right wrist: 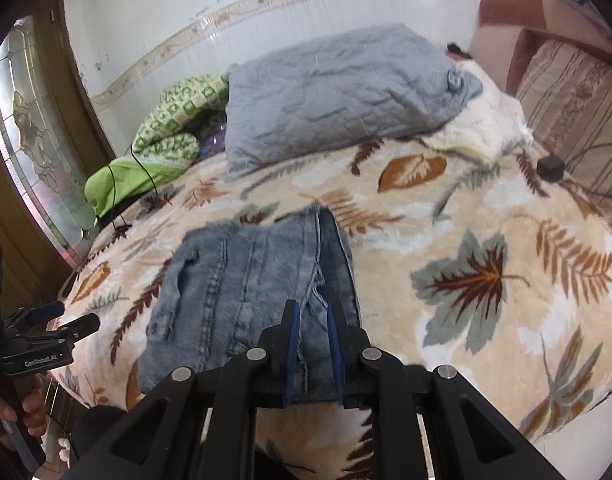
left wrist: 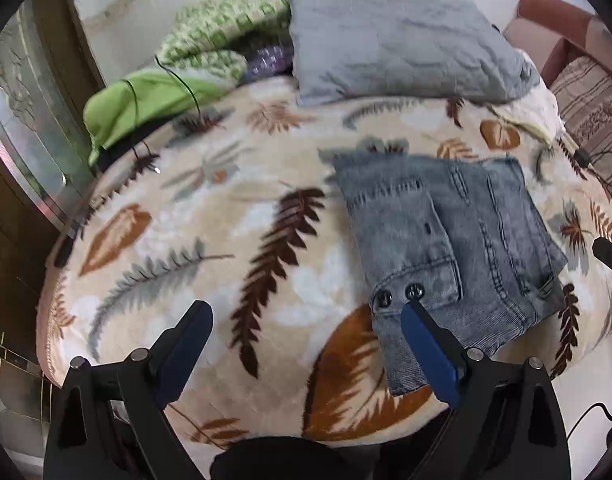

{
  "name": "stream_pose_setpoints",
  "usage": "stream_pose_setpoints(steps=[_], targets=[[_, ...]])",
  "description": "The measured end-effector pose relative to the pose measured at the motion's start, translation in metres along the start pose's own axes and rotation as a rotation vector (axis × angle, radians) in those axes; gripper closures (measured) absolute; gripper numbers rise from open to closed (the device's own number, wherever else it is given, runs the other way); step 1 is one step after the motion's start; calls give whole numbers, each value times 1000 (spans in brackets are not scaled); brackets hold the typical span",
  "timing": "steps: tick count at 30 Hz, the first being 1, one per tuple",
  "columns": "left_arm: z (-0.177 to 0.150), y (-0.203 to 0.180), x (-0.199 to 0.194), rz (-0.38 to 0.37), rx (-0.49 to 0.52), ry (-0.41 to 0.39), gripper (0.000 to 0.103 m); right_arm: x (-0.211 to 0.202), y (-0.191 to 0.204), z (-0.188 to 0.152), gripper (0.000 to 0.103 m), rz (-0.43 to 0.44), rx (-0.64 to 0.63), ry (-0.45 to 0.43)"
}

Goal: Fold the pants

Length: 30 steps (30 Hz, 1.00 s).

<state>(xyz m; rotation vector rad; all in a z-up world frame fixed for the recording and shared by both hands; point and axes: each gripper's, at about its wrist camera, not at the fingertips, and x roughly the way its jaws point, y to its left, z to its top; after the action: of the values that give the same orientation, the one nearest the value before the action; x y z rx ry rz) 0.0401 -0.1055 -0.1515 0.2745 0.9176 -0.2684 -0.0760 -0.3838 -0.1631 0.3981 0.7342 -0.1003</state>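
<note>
A white tiled wall with a patterned border strip (right wrist: 210,28) backs a bed covered by a plush cream blanket printed with brown and grey leaves (left wrist: 210,240), which fills most of both views. The folded, faded blue denim pants (left wrist: 446,240) lie on this blanket near its front edge, with broad bare blanket to either side of them. Behind the pants, against the wall, rests a grey quilted pillow (left wrist: 398,44); left of the pillow sits a green-and-white checked throw (left wrist: 214,36) and a lime-green cloth (left wrist: 138,100) crossed by a thin black cable. A striped sofa cushion (right wrist: 566,112) stands beyond the blanket's right edge, and a small black cube (right wrist: 550,168) sits near that edge. The left gripper (left wrist: 308,316) hovers with jaws wide apart, its right blue pad over the pants' near corner. The right gripper (right wrist: 313,316) is nearly closed over the pants' near edge; whether it pinches denim I cannot tell.
</note>
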Motion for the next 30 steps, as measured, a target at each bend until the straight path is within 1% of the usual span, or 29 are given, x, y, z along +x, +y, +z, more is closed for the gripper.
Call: stream_pose_setpoints(steps=[1, 2, 3, 4, 5, 6, 8, 11, 14, 22, 30], targets=[[-1, -1, 4, -7, 1, 9, 8, 3, -2, -2, 85, 8, 2, 13], [-1, -2, 8, -13, 1, 17, 8, 9, -4, -4, 79, 13, 2, 41], [0, -3, 11, -20, 3, 22, 8, 12, -6, -5, 69, 12, 1, 55], [0, -4, 13, -24, 6, 22, 8, 16, -9, -7, 62, 18, 9, 69], [1, -5, 15, -23, 9, 22, 8, 18, -12, -9, 42, 30, 23, 69], [2, -6, 16, -20, 12, 23, 8, 19, -16, -10, 35, 42, 46, 60], [4, -7, 19, -19, 16, 21, 8, 19, -22, -11, 35, 52, 71, 53], [7, -10, 21, -4, 28, 14, 8, 21, -27, -10, 35, 30, 66, 52], [9, -14, 20, 9, 43, 0, 8, 23, -31, -8, 35, 33, 70, 54], [14, -20, 16, 21, 65, -28, 8, 30, -29, -7, 35, 42, 65, 64], [15, -22, 17, 20, 68, -33, 8, 36, -23, -8, 35, 47, 51, 74]])
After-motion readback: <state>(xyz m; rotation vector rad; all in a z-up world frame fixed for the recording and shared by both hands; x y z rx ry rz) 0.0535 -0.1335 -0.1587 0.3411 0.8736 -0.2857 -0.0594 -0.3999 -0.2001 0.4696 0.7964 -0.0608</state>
